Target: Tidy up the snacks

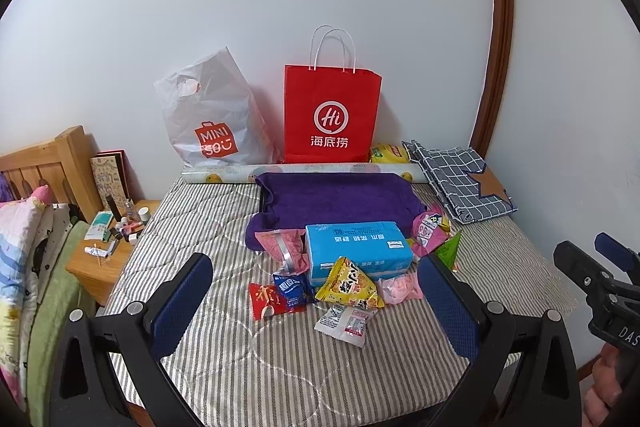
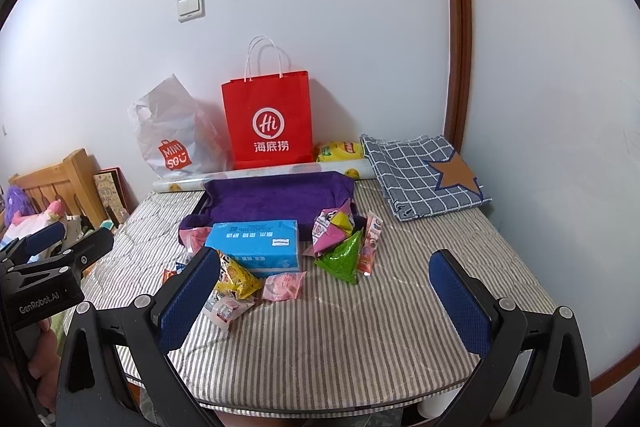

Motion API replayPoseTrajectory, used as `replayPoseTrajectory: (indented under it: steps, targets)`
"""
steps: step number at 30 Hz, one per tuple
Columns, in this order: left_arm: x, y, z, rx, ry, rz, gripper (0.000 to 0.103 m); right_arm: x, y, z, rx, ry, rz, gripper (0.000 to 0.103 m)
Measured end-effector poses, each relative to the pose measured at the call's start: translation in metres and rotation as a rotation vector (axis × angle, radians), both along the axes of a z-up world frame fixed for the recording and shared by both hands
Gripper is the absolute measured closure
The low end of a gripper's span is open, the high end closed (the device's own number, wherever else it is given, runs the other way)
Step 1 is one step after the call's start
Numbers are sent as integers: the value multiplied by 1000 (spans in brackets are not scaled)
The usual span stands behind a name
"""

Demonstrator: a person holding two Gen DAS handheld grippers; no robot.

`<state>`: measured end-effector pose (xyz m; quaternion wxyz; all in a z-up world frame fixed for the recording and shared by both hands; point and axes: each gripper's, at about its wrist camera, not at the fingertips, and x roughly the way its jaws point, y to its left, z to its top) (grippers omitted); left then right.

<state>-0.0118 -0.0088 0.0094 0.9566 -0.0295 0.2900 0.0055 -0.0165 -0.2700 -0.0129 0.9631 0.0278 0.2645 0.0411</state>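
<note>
**Snacks still scattered, nothing picked up yet**

Both tools hover above the striped bed (image 1: 200, 227). The left hand-held gripper (image 1: 316, 301) is spread wide over the yellow packet (image 1: 347, 285) and red packet (image 1: 267, 299); the right hand-held gripper (image 2: 320, 291) is likewise spread and empty. Snack packets lie around the blue box (image 1: 358, 247), just in front of the purple-lined tray (image 1: 340, 197). The likely next move is lowering onto one packet and closing on it.

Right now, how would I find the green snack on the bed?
Start at the red paper bag against the wall, then come forward to the blue box on the striped bed. Just right of it stands the green snack, the only shiny green pyramid-shaped packet among pink and yellow ones.
</note>
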Motion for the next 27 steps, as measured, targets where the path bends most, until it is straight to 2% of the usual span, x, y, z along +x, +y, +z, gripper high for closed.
replayPoseTrajectory:
  steps: [9,13,15,20,27]
  targets:
    - [18,13,-22,7,62,51,0,19,-3,-17,-30,20,-27,0]
    - [29,20,-41,34,97,76,0,36,-14,-37,-6,61,-77,0]
    - [35,21,-51,61,103,72,0,41,-19,-46,3,69,-65,0]
    - [48,28,-73,50,117,56,0,59,-27,-73,-22,68,-48,0]
    - [82,32,-103,88,204,67,0,103,-34,-115,50,186,-26,0]
